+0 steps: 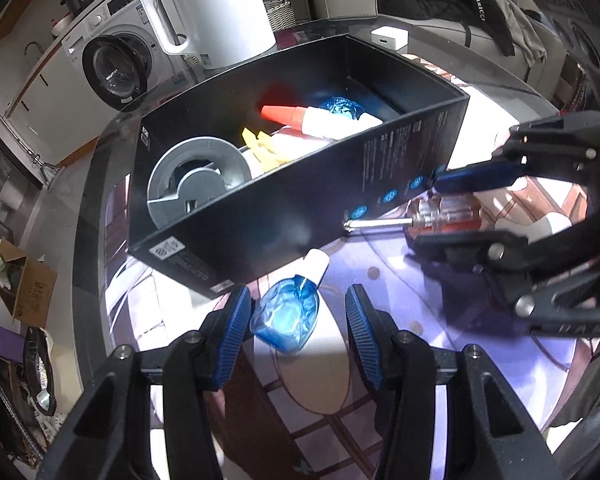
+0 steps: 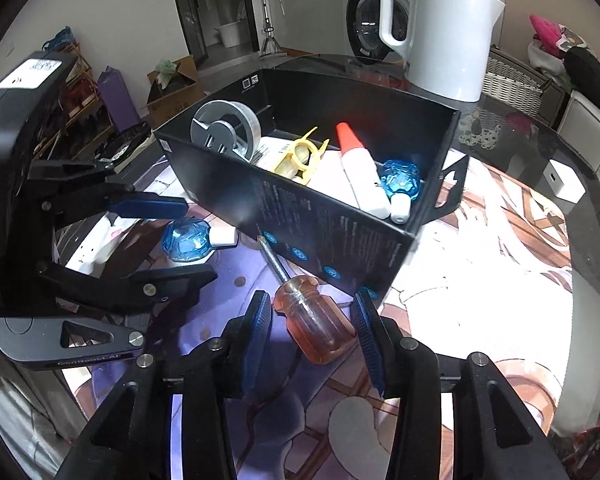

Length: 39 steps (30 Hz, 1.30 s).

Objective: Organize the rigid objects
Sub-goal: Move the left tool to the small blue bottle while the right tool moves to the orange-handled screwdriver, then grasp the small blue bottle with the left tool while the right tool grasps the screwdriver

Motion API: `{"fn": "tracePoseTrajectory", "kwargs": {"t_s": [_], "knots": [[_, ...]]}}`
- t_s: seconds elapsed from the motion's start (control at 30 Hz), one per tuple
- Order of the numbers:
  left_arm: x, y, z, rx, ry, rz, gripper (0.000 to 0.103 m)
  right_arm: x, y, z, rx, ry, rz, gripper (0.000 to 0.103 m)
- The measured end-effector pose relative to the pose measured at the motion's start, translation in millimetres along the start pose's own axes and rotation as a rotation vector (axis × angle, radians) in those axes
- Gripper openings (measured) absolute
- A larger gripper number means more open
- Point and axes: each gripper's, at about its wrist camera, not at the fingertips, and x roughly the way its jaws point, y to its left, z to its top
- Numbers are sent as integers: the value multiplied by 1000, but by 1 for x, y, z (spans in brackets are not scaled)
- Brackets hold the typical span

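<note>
- The left gripper [image 1: 298, 338] has its jaws wide open on either side of a blue bottle with a white cap [image 1: 290, 312], which lies on the tabletop [image 1: 400, 300] low in the centre of the left wrist view; the left pad looks to be just at the bottle's side, the right pad is apart from it.
- In the right wrist view that same blue bottle with a white cap [image 2: 192, 240] sits at the left, between the left gripper's two fingers.
- The right gripper [image 2: 312, 332] also has its jaws wide open, one on each side of the amber handle of a screwdriver [image 2: 316, 320] lying on the tabletop; whether the pads touch the handle I cannot tell.
- The screwdriver's metal shaft points up-left, its tip at the outer wall of the black box [image 2: 320, 216].
- The black box stands open on top in the middle of both views.
- Inside it, from left to right in the right wrist view: a grey tape dispenser [image 2: 226, 130], a yellow plastic piece [image 2: 300, 156], a white tube with an orange cap [image 2: 358, 168], and a second blue bottle [image 2: 400, 184].
- A white electric kettle [image 2: 444, 28] stands on the tabletop beyond the box, upper right of the right wrist view.
- A washing machine [image 1: 112, 52] shows in the upper left of the left wrist view.
</note>
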Motion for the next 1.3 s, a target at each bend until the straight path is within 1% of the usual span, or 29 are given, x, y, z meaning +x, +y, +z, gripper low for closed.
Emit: {"fn": "tracePoseTrajectory", "kwargs": {"t_s": [0.07,0.17,0.23,0.27,0.3,0.33,0.37,0.43,0.63,0.67,0.73,0.77,0.8,0.87,0.93,0.97,1.0,1.07,1.17,1.3], "knots": [[1,0,1,-3,4,-17,50,2,2,0,-5,4,2,44],[3,-1,3,1,3,-21,49,7,5,-1,-20,14,4,44],[3,-1,5,-9,13,-36,42,7,7,-1,-29,15,3,44],[3,-2,5,-12,23,-53,32,7,8,-1,-35,21,7,44],[3,-4,6,-10,34,-64,29,7,10,-1,-37,28,6,43],[1,-6,5,-7,44,-64,29,5,9,-1,-35,33,3,39],[-1,-9,3,0,54,-70,29,4,10,-1,-34,40,10,37],[-5,-15,-2,11,66,-89,29,3,11,-2,-28,53,32,32],[-15,-21,-15,18,68,-74,30,-1,21,-7,-38,79,48,32],[-14,-19,-16,18,62,-68,31,-2,23,-7,-44,81,45,32],[-13,-17,-16,17,53,-66,38,-2,25,-7,-51,83,39,32],[-11,-15,-16,14,50,-58,43,-3,27,-9,-53,78,38,32],[-10,-14,-15,7,49,-58,44,-3,27,-10,-55,72,33,32],[-8,-15,-12,-1,55,-70,42,-3,29,-11,-76,64,29,32],[-7,-17,-10,10,59,-89,32,-2,31,-12,-90,63,25,32],[-6,-18,-8,-3,70,-118,28,-1,32,-11,-91,59,25,32],[-6,-17,-8,-9,74,-120,28,0,34,-11,-95,60,24,32],[-7,-18,-7,-6,71,-116,28,2,31,-9,-86,63,15,28],[-10,-18,-7,-2,42,-70,28,4,29,-6,-75,63,16,27],[-23,-15,-4,-20,-11,-85,28,-1,31,-9,-79,39,4,27]]}}
